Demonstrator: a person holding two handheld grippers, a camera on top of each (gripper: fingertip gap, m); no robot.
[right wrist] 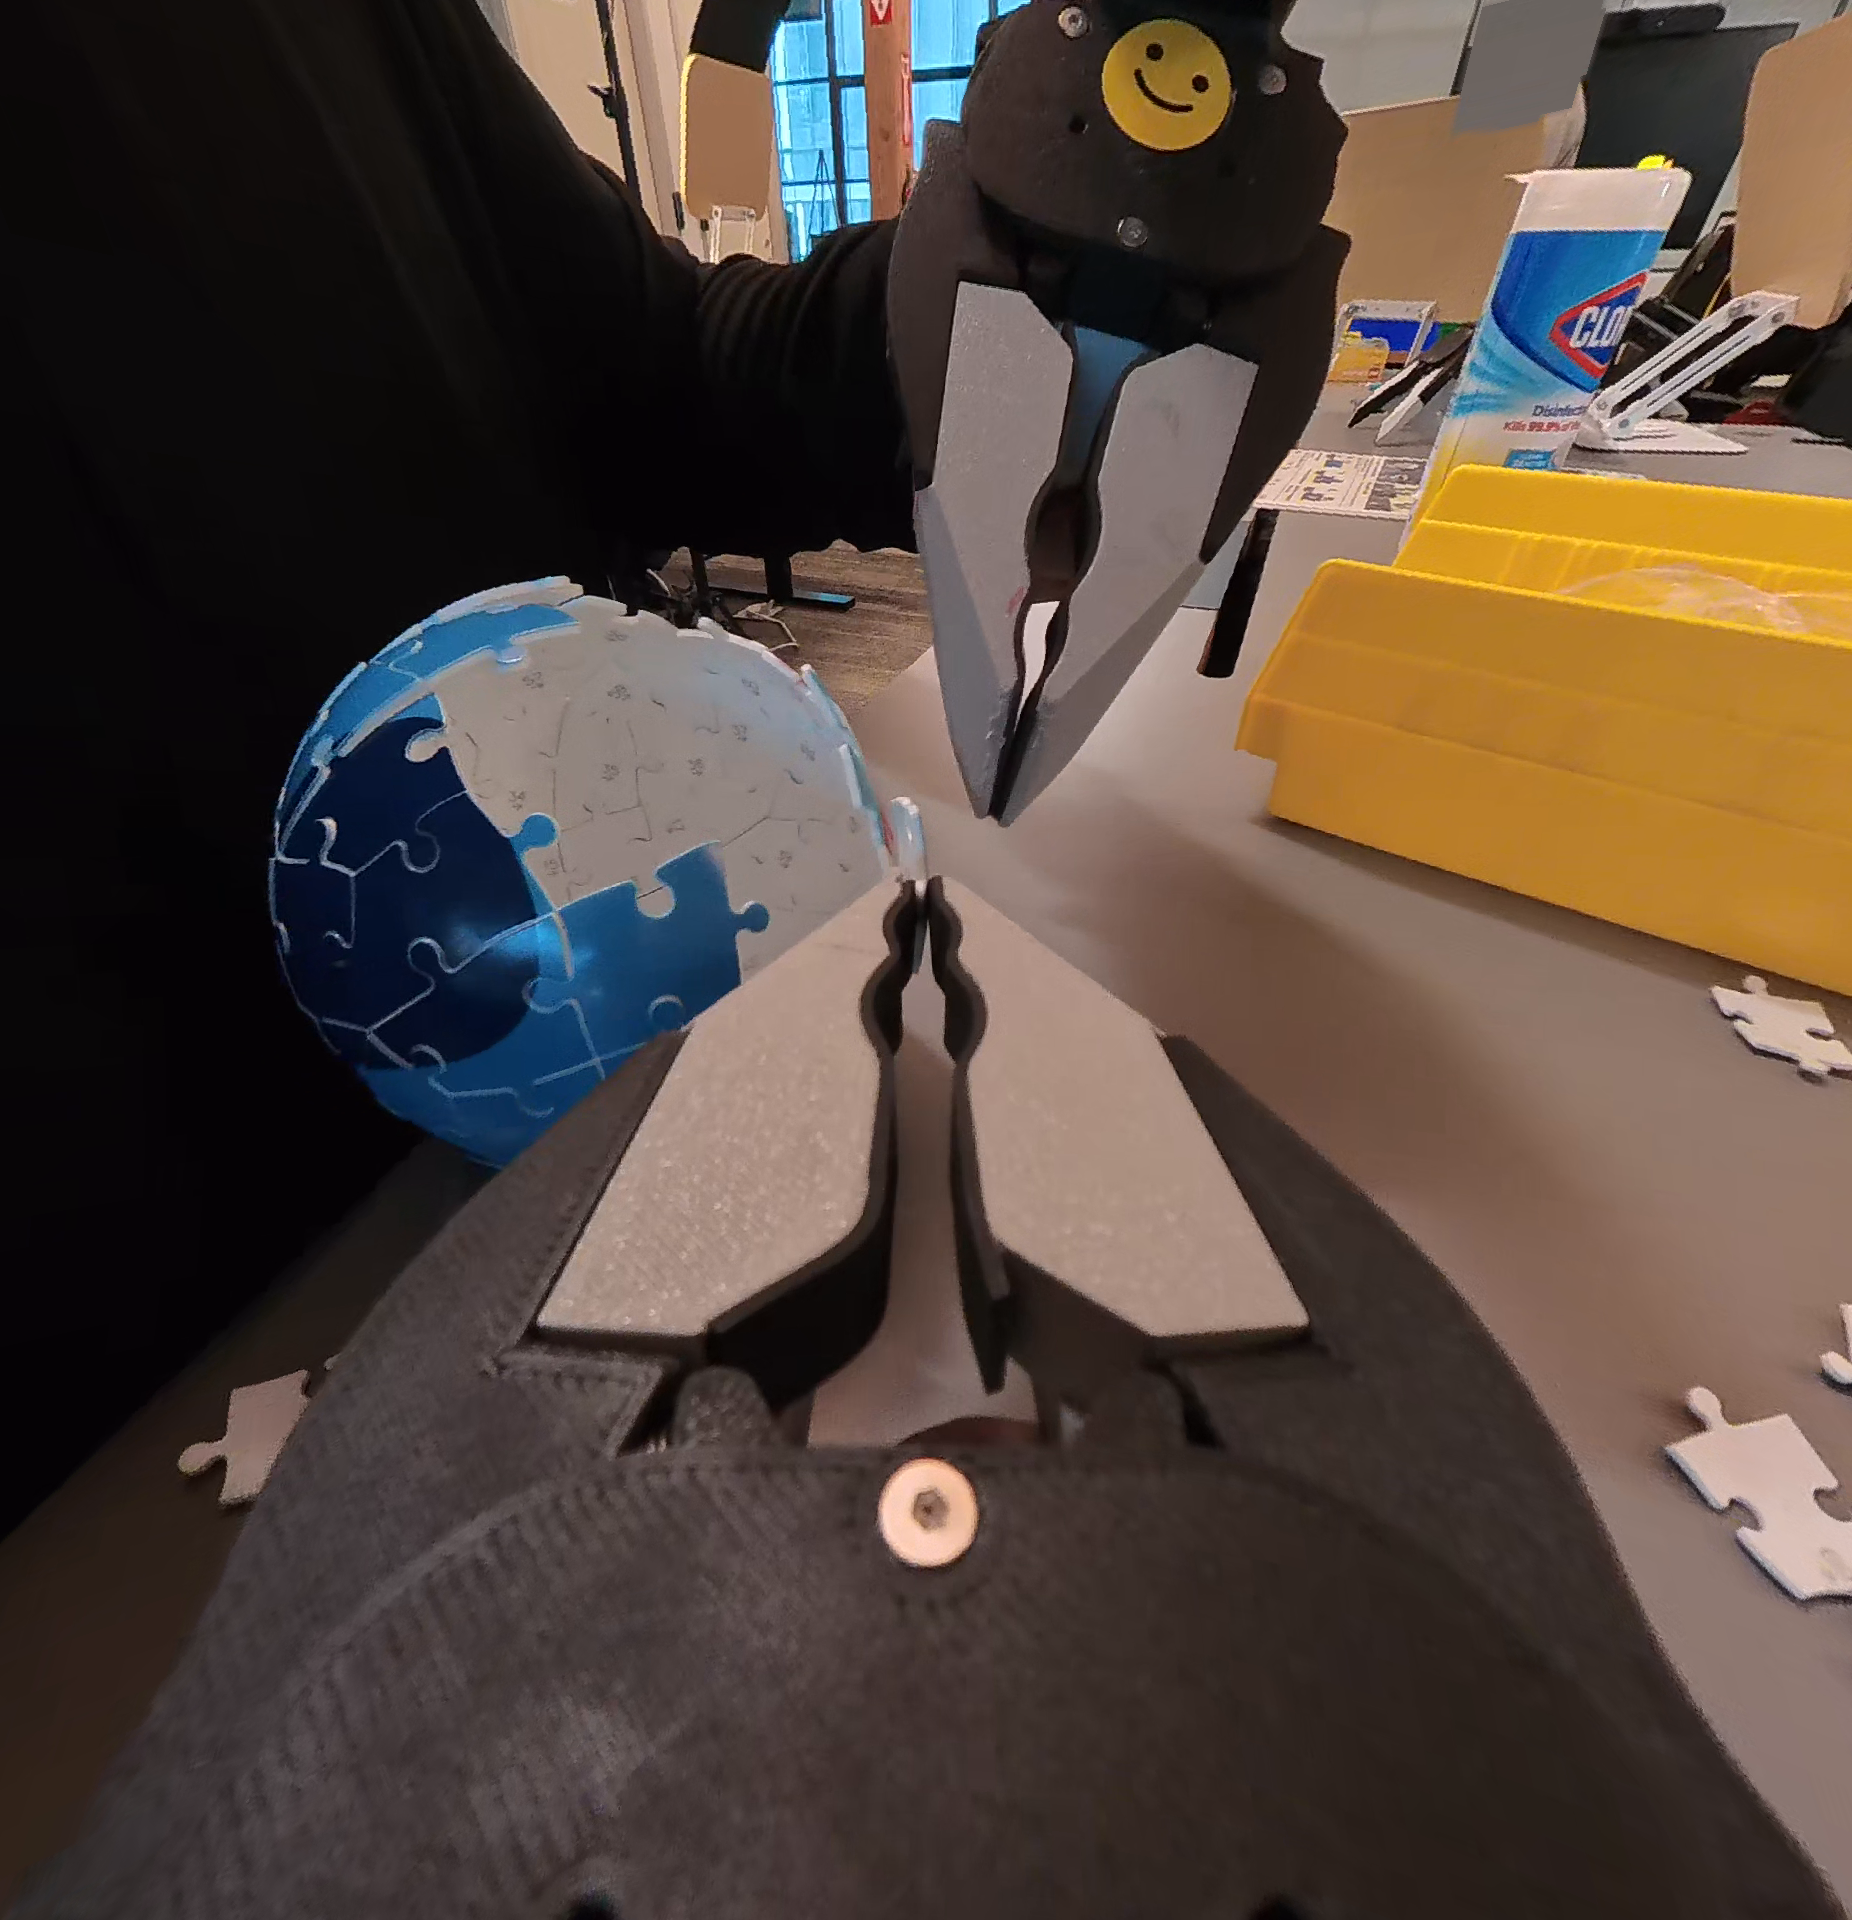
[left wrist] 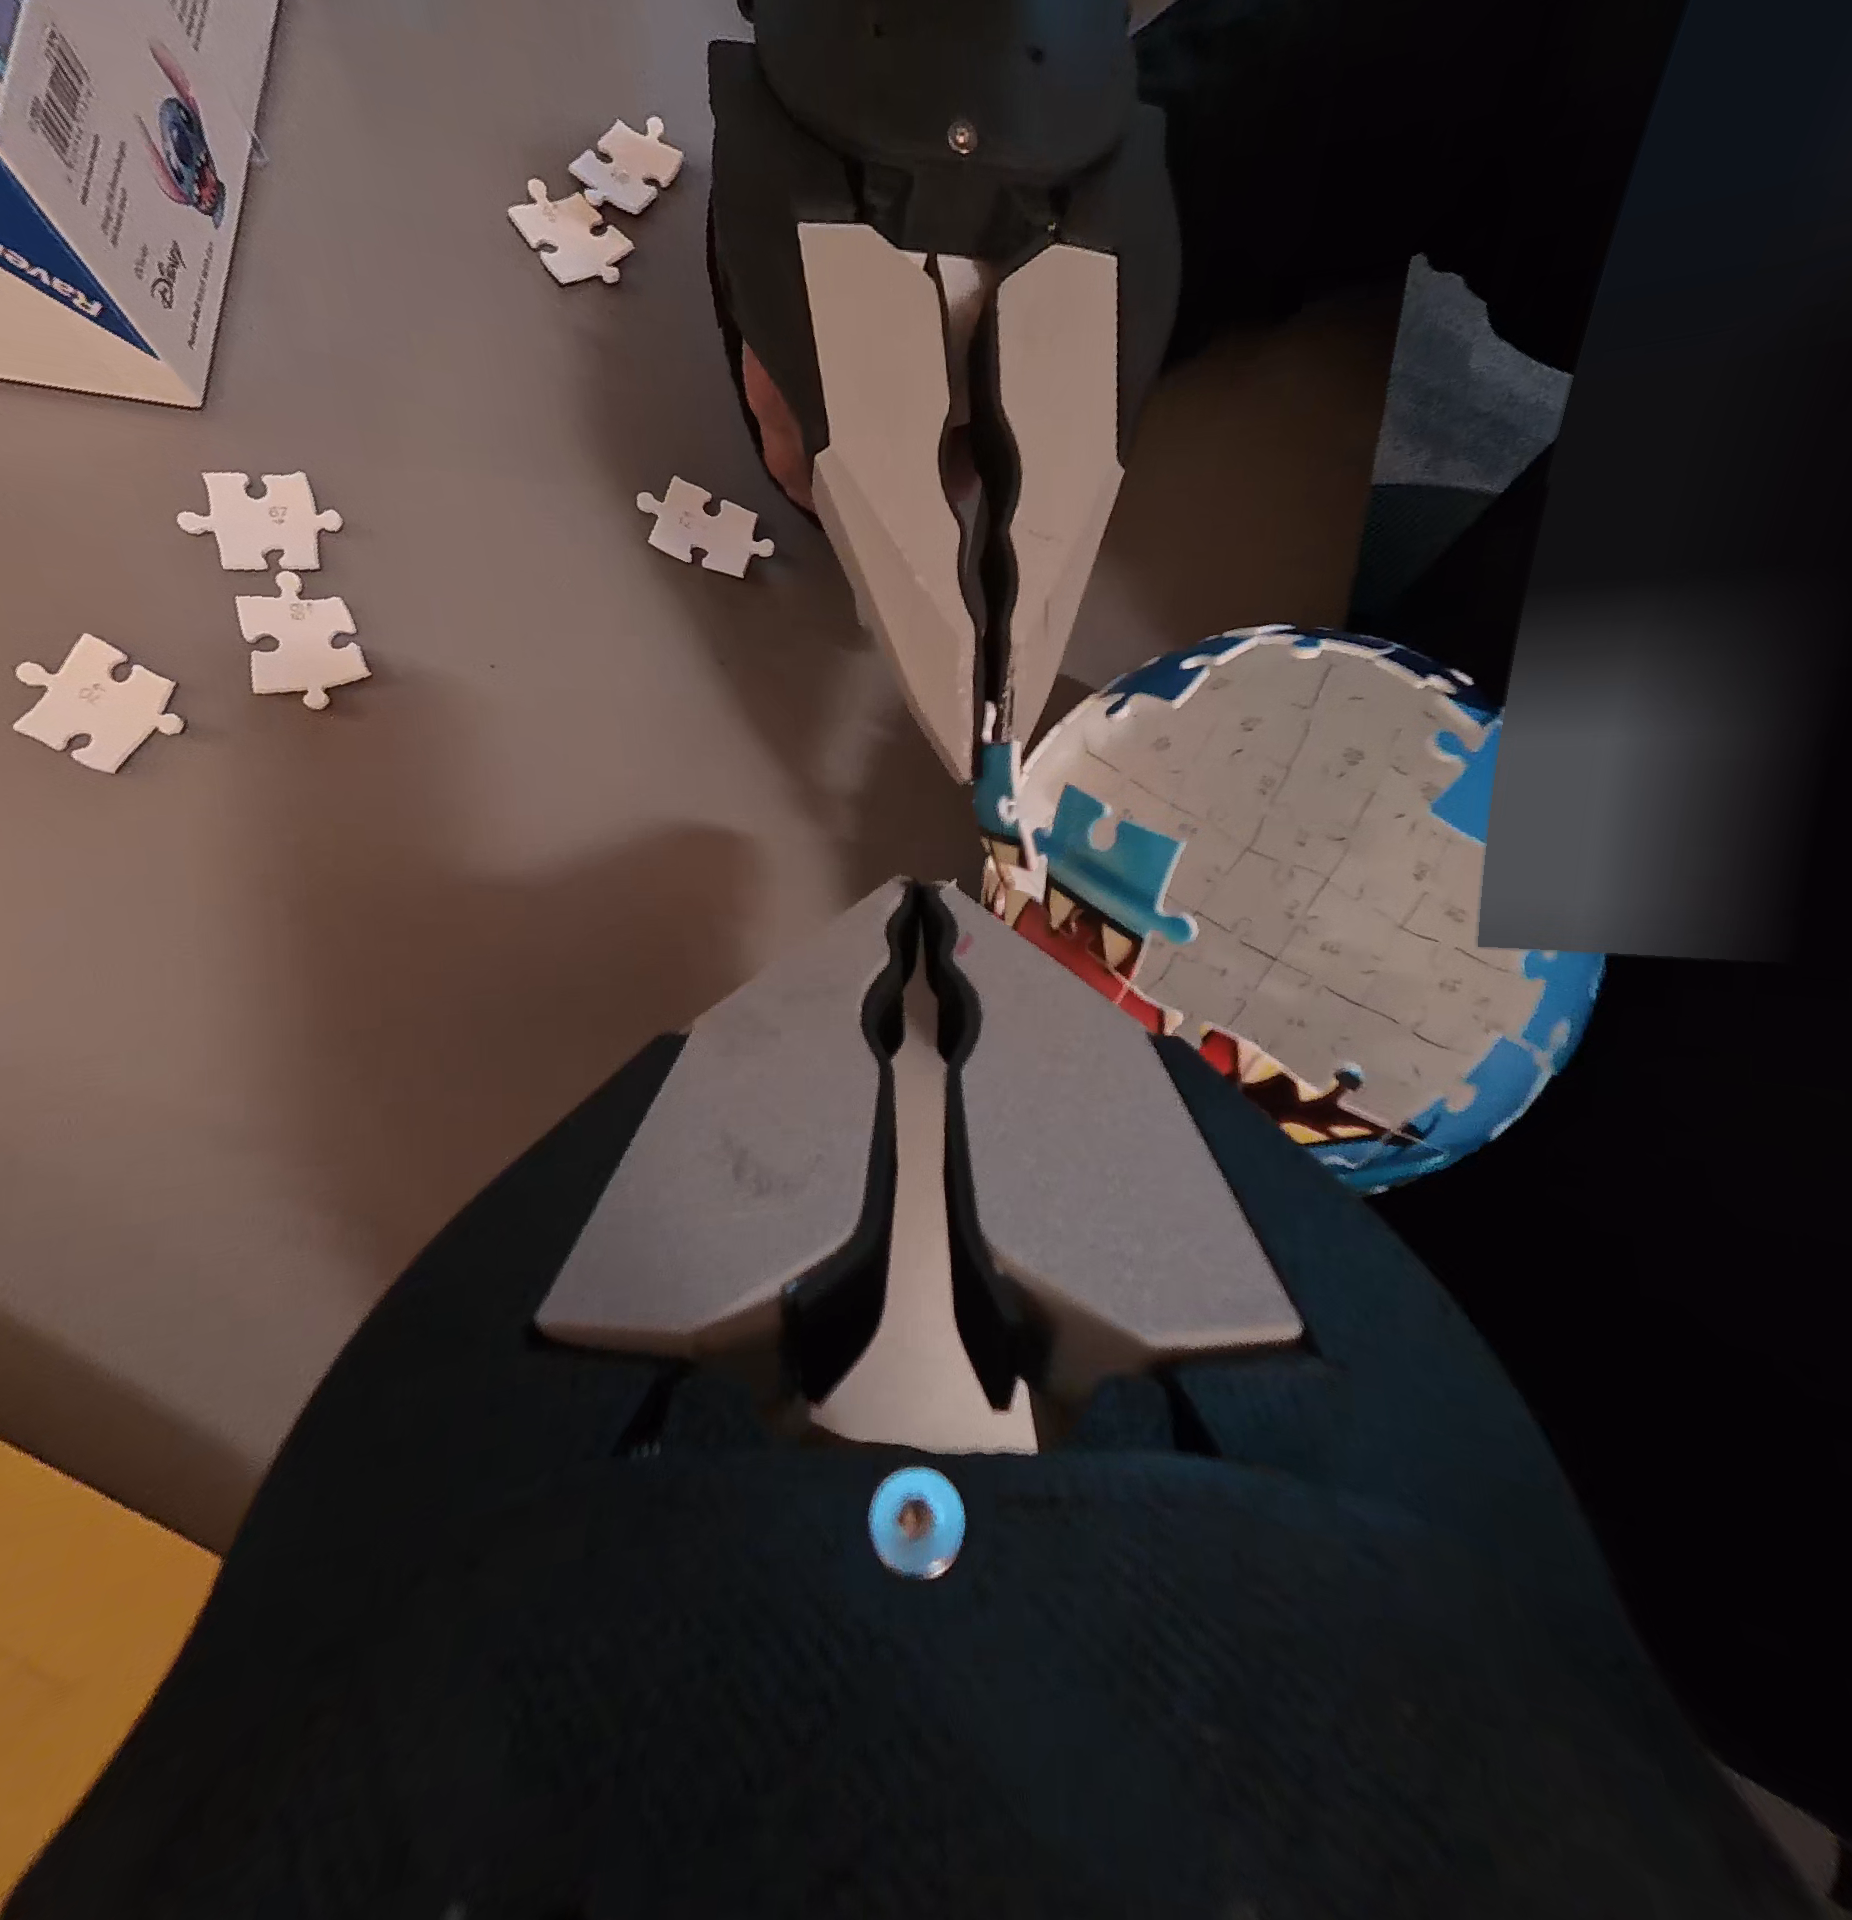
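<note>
Pinching a small puzzle piece (right wrist: 906, 831) at the rim of the half-built puzzle ball (right wrist: 548, 862), the right gripper (right wrist: 922, 888) has its jaws clenched on that piece's edge. The ball, a blue shell with a grey numbered inside, hangs at the near edge of the grey worktop (right wrist: 1317, 1039), just beside a person's dark sleeve (right wrist: 382, 312). The left gripper (right wrist: 1000, 816) points down just beyond, tips pressed together and grasping nothing, close to the ball but apart from it. Loose white puzzle pieces (left wrist: 278, 582) lie scattered farther across the worktop. A yellow bin (right wrist: 1576, 748) stands toward the far edge, a wipes canister (right wrist: 1556, 332) behind it, and the puzzle box (left wrist: 122, 177) at the left corner.
</note>
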